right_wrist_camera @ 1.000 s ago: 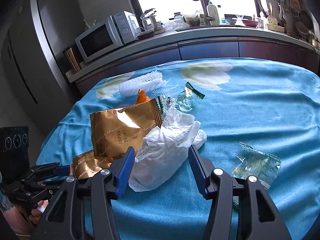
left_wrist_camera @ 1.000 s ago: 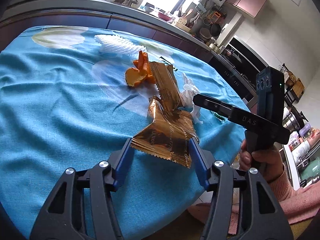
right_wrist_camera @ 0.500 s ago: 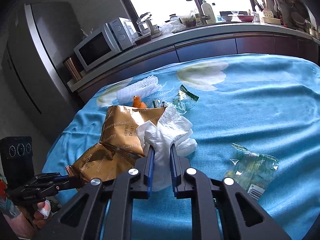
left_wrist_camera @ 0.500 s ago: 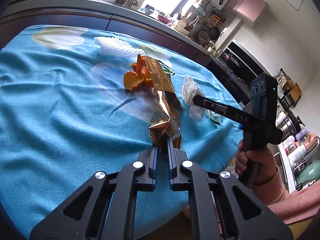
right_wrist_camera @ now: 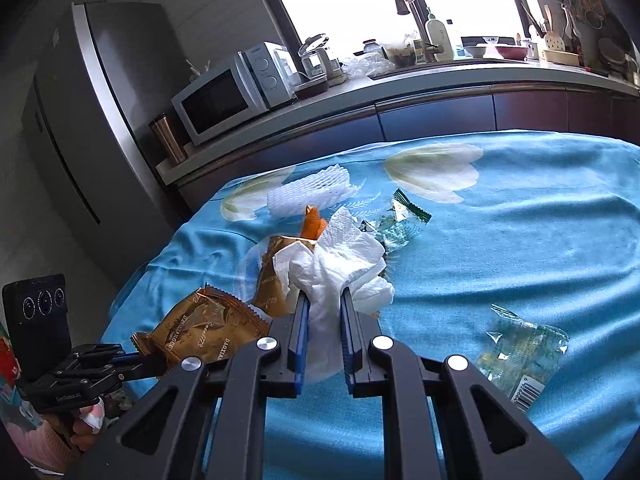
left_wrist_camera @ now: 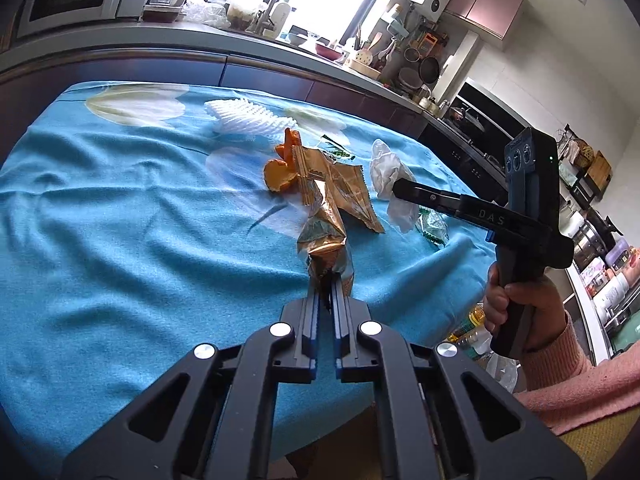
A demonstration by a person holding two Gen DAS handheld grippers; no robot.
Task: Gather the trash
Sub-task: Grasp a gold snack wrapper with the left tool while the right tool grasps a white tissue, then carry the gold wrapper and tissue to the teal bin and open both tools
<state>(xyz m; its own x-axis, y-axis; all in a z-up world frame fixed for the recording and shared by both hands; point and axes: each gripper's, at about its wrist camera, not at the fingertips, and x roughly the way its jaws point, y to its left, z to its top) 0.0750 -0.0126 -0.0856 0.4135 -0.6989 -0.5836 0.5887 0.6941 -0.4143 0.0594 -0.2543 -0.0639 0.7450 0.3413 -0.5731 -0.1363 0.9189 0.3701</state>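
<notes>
Both pairs of jaws just closing: left gripper [left_wrist_camera: 327, 280] pinching gold wrapper [left_wrist_camera: 326, 254] at its tips, right gripper [right_wrist_camera: 323, 300] clamping tissue [right_wrist_camera: 334, 256] dead ahead. Lifting straight, slowly, keeping squeeze firm, avoiding snagging cloth [left_wrist_camera: 120, 240].

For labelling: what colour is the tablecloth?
Bright blue tablecloth with pale flower prints, clearest in the right wrist view.

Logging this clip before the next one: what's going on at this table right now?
A person is clearing litter off a blue tablecloth with a handheld gripper in each hand. The left gripper is shut on a crumpled gold snack wrapper; the right gripper is shut on a wad of white tissue. Both jaws have just closed. Orange peel, a white foam net and clear green-printed wrappers lie on the cloth.
</notes>
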